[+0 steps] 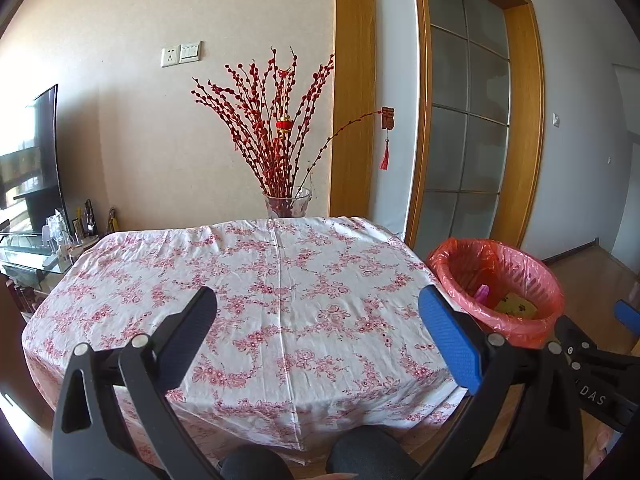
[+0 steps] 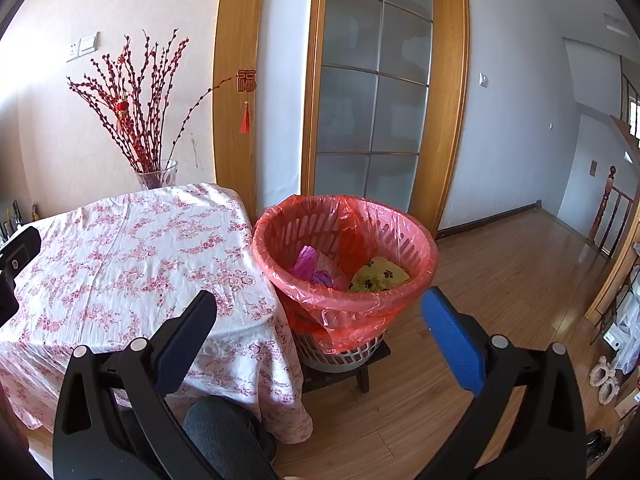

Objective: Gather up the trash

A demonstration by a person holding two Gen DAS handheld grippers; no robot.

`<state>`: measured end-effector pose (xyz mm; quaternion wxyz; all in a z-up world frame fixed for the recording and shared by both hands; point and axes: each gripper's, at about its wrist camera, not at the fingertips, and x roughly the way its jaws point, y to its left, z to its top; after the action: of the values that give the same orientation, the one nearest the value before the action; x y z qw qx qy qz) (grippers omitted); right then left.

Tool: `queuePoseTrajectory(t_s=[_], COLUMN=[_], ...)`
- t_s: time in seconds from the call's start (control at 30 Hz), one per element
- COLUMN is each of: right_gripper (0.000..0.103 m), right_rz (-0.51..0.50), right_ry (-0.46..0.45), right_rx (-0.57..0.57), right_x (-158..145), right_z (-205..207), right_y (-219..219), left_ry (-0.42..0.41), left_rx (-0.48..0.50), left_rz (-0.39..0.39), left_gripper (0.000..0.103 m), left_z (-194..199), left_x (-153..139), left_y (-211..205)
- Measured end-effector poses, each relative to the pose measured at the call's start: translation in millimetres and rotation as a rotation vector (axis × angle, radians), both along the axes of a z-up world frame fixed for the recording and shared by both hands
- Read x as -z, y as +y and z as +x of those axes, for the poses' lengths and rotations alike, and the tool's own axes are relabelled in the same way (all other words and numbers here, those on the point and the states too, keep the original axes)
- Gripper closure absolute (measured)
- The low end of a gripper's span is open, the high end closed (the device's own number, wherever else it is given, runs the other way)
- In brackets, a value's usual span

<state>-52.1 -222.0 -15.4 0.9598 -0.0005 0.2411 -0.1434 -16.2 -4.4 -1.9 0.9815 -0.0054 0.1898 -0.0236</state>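
Observation:
A white basket lined with a red plastic bag (image 2: 344,280) stands on a low dark stool right of the table; it also shows in the left wrist view (image 1: 496,284). Inside lie a purple wrapper (image 2: 308,266) and a yellow-green paw-print packet (image 2: 380,276). My left gripper (image 1: 318,332) is open and empty above the near part of the floral tablecloth (image 1: 248,292). My right gripper (image 2: 320,328) is open and empty, in front of the basket's near rim. No trash shows on the cloth.
A glass vase of red branches (image 1: 286,202) stands behind the table's far edge. A TV and glass stand (image 1: 32,184) are at the left. A wooden-framed glass door (image 2: 372,92) is behind the basket. Wooden floor (image 2: 500,280) stretches right. My knee (image 2: 224,428) is below.

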Motion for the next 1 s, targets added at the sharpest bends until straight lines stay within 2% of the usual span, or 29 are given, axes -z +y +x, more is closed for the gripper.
queuePoseTrajectory(t_s=[1.0], right_gripper=[0.002], right_rz=[-0.001], right_ry=[0.000], right_rx=[0.001], right_x=[-1.2], right_z=[1.4], right_y=[-1.3], left_ry=[0.018], left_rx=[-0.003], left_rz=[-0.009], left_gripper=[0.004], left_z=[2.2], left_x=[3.0], left_y=[0.6])
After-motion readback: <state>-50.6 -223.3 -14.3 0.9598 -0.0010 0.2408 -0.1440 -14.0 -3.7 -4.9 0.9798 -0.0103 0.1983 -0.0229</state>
